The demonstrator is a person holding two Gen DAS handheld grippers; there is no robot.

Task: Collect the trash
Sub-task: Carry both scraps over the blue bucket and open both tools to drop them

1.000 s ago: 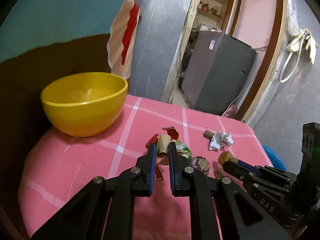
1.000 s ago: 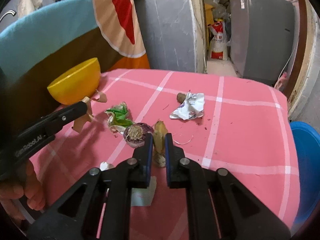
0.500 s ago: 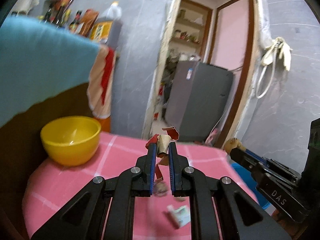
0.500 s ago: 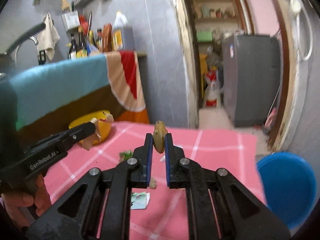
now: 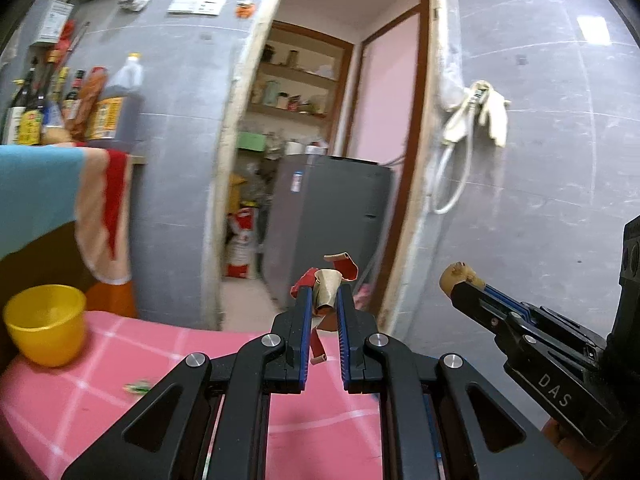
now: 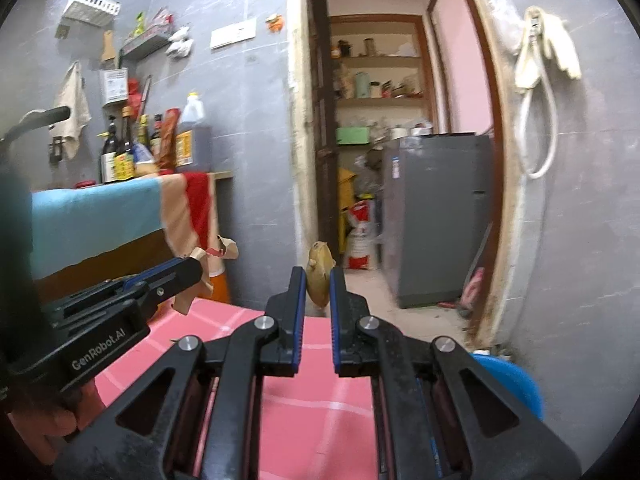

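Note:
My left gripper is shut on a curled tan and red paper scrap and holds it high above the pink checked table. It shows from the side in the right wrist view. My right gripper is shut on a yellowish-brown peel, also lifted above the table. It appears at the right of the left wrist view. A small green wrapper lies on the table.
A yellow bowl stands at the table's far left. A blue bin sits on the floor right of the table. A striped towel hangs at the left. A doorway with a grey fridge is straight ahead.
Both grippers have risen well above the table with their trash held. The views tilted up, so the table's remaining litter dropped out of sight and the bowl shrank to the left.

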